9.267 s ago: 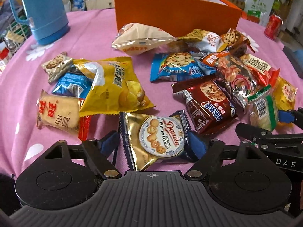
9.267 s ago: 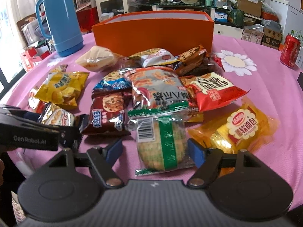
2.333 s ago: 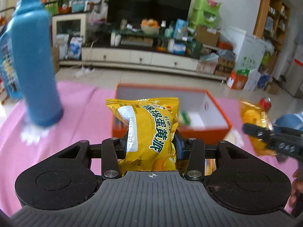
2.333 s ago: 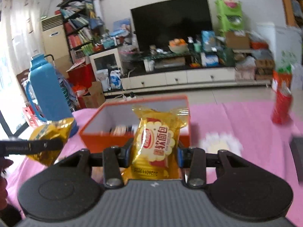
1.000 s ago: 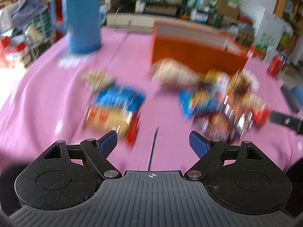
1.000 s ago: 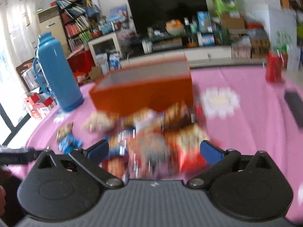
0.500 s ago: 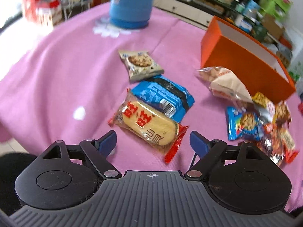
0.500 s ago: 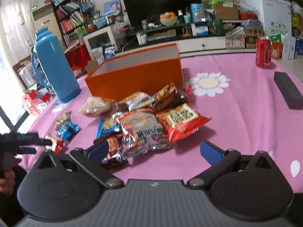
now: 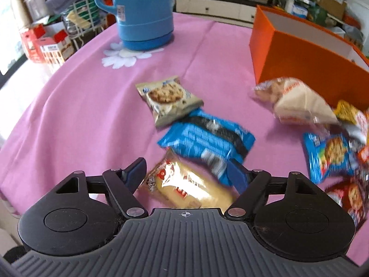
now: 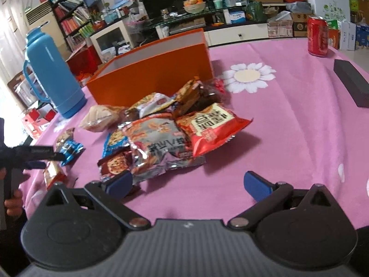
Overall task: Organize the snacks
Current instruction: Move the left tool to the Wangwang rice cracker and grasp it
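My left gripper (image 9: 188, 172) is open, its jaws standing on either side of a yellow rice cracker pack with red ends (image 9: 186, 189) on the pink cloth. A blue wafer pack (image 9: 207, 136) and a cookie pack (image 9: 167, 99) lie just beyond it. My right gripper (image 10: 189, 182) is open and empty, low in front of a pile of snacks: a silver pack (image 10: 159, 145), a red pack (image 10: 212, 124), a brown cookie pack (image 10: 114, 164). The orange box (image 10: 152, 73) stands behind the pile; it also shows in the left wrist view (image 9: 306, 55). The left gripper (image 10: 34, 154) shows at the left edge.
A blue thermos (image 9: 143, 11) stands at the back left of the table (image 10: 288, 124). A red soda can (image 10: 318, 35) and a black box (image 10: 350, 82) are at the right. A cream bread pack (image 9: 297, 101) lies before the orange box. The table edge falls off on the left.
My left gripper has dropped forward over the yellow cracker pack, which now lies between its jaws. My right gripper has moved lower and closer to the snack pile.
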`<state>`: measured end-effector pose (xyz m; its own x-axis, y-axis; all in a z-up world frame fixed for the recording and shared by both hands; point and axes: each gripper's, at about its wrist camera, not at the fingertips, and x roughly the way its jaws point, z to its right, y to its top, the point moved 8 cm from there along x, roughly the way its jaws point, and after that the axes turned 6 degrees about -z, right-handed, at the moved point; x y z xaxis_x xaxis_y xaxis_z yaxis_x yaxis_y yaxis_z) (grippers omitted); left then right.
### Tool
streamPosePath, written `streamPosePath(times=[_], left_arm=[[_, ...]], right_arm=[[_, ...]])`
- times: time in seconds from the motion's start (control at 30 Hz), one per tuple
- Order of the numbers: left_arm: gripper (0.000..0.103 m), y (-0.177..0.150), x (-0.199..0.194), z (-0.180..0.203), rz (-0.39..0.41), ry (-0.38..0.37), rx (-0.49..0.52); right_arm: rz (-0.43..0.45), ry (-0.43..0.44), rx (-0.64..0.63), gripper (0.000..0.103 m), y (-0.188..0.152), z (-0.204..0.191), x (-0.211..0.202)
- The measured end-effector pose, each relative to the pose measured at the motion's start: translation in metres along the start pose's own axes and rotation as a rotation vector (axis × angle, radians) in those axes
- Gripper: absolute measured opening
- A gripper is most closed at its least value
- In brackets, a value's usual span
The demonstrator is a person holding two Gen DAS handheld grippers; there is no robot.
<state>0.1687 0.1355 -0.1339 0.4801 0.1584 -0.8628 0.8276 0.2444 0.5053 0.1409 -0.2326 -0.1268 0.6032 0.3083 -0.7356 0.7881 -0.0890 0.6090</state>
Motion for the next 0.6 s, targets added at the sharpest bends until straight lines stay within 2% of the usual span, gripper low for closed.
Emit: streamPosePath(times=[0.1, 0.17, 0.27, 0.37, 0.53, 0.6], left_arm=[[0.05, -0.013, -0.005, 0.002, 0.02, -0.007, 0.047], [0.037, -0.014, -0.005, 0.008, 0.042, 0.008, 0.107], [0.026, -0.018, -0.009, 0.022, 0.048, -0.004, 0.198], [0.023, -0.032, -0.018, 0.039, 0.039, -0.084, 0.286], [0.025, -0.039, -0.015, 0.058, 0.052, -0.061, 0.383], [0.035, -0.034, -0.019, 0.059, 0.053, -0.078, 0.354]], right_arm=[[-0.013, 0.002, 0.022, 0.102, -0.001, 0.004, 0.005], [-0.021, 0.008, 0.022, 0.102, -0.003, 0.003, 0.008], [-0.032, 0.01, 0.007, 0.102, -0.004, -0.001, 0.01], [-0.016, 0.002, -0.005, 0.102, -0.002, -0.002, 0.006], [-0.023, 0.001, 0.007, 0.102, 0.0, 0.001, 0.008], [-0.023, 0.004, -0.006, 0.102, 0.003, -0.002, 0.008]])
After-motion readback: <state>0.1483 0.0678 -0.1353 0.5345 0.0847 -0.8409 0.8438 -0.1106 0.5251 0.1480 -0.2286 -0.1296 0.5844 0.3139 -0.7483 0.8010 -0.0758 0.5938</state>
